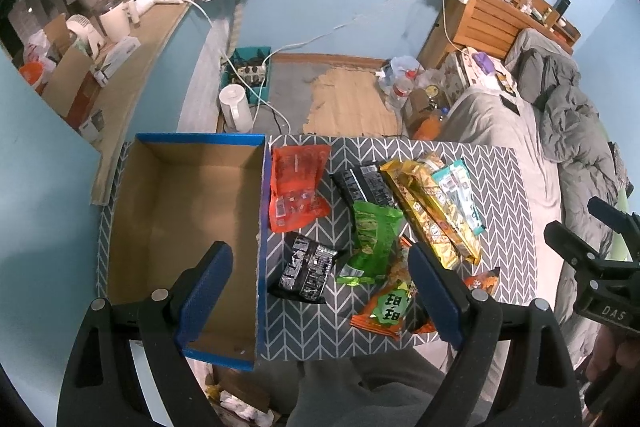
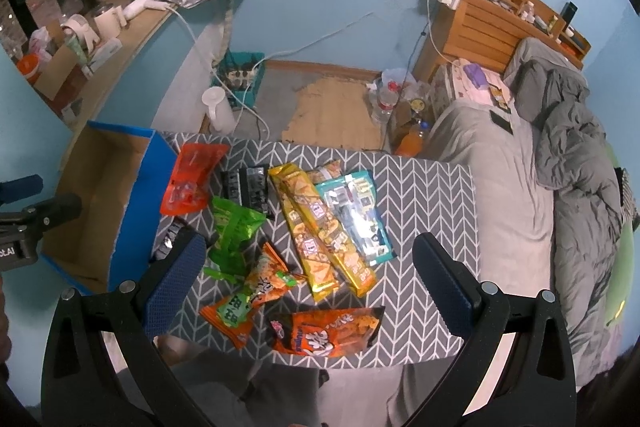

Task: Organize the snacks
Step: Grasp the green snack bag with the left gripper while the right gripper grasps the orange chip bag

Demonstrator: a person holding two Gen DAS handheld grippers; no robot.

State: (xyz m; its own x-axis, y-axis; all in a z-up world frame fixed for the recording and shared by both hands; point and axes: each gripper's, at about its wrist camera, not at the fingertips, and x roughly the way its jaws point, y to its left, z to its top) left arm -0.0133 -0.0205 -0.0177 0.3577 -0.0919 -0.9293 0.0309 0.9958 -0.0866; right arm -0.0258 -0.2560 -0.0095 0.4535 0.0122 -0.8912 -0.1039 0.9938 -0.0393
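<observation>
An empty cardboard box (image 1: 180, 227) with blue edges stands at the left of a table (image 1: 504, 187) with a grey chevron cloth; it also shows in the right wrist view (image 2: 100, 195). Snack packets lie beside it: a red packet (image 1: 296, 187), a green packet (image 1: 372, 243), two black packets (image 1: 308, 267), long yellow packets (image 1: 432, 211), a teal packet (image 2: 356, 215), orange packets (image 2: 324, 331). My left gripper (image 1: 320, 291) is open above the box's right wall. My right gripper (image 2: 308, 275) is open above the packets.
A bed with grey bedding (image 2: 560, 163) lies right of the table. A white kettle (image 1: 236, 107), a teal crate (image 1: 252, 71) with cables and bottles (image 1: 400, 91) sit on the floor behind. A wooden shelf (image 1: 488, 15) stands by the blue wall.
</observation>
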